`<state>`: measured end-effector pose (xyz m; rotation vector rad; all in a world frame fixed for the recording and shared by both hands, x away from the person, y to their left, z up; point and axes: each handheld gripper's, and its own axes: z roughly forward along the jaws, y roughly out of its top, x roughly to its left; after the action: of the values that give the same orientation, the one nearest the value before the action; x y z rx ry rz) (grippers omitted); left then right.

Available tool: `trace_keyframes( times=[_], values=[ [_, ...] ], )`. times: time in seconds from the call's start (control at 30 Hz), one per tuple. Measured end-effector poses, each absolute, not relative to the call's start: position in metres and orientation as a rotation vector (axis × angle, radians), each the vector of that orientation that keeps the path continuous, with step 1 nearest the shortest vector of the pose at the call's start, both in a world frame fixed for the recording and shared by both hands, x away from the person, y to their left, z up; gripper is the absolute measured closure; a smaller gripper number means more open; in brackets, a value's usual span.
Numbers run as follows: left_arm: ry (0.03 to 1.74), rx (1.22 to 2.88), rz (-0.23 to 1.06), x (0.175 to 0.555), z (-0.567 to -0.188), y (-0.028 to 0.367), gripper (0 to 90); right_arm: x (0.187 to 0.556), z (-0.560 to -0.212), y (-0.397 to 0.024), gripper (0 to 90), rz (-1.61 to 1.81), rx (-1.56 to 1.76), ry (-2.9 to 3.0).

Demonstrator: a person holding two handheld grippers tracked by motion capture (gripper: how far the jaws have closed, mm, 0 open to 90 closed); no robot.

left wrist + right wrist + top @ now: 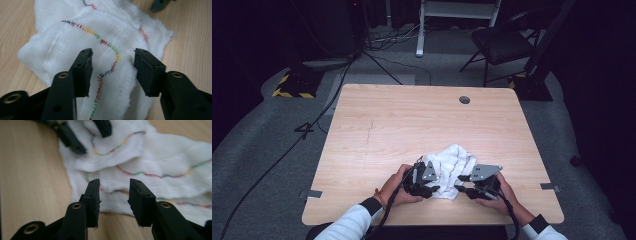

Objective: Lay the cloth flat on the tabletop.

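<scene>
White cloth (452, 167) lies crumpled btwn both grippers, just fwd of L gripper (113, 65) & R gripper (114, 192), each w/ jaws apart, nothing clamped, L slightly nearer.

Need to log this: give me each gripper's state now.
Left gripper: open, jaws astride a fold of the white cloth, not pinching it.
Right gripper: open, holding nothing, at the cloth's edge.

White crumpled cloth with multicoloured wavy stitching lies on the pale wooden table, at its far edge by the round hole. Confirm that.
Not the far edge. The high view shows the white crumpled cloth on the pale wooden table near its front edge, between the two grippers, well away from the round hole.
</scene>
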<state>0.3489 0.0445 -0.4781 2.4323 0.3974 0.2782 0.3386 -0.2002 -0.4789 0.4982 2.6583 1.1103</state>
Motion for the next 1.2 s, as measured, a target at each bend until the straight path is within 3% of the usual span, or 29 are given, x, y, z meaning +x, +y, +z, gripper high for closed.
trace_keyframes(
  times=[0.17,0.4,0.6,0.93,1.2],
  values=[
    [0.370,2.433,0.310,0.350,-0.473,0.053,78.1,0.334,-0.487,-0.188,59.5,1.078,0.438,2.727],
    [0.523,2.356,0.320,0.360,-0.462,0.098,81.7,0.334,-0.490,-0.190,69.4,1.069,0.450,2.726],
    [0.632,2.353,0.342,0.363,-0.464,0.128,82.4,0.338,-0.490,-0.203,69.8,1.044,0.512,2.708],
    [0.724,2.360,0.302,0.352,-0.475,0.163,74.8,0.339,-0.488,-0.215,67.9,1.014,0.541,2.721],
    [0.858,2.289,0.297,0.351,-0.479,0.186,49.0,0.332,-0.488,-0.230,62.4,1.002,0.618,2.695]
  ],
)
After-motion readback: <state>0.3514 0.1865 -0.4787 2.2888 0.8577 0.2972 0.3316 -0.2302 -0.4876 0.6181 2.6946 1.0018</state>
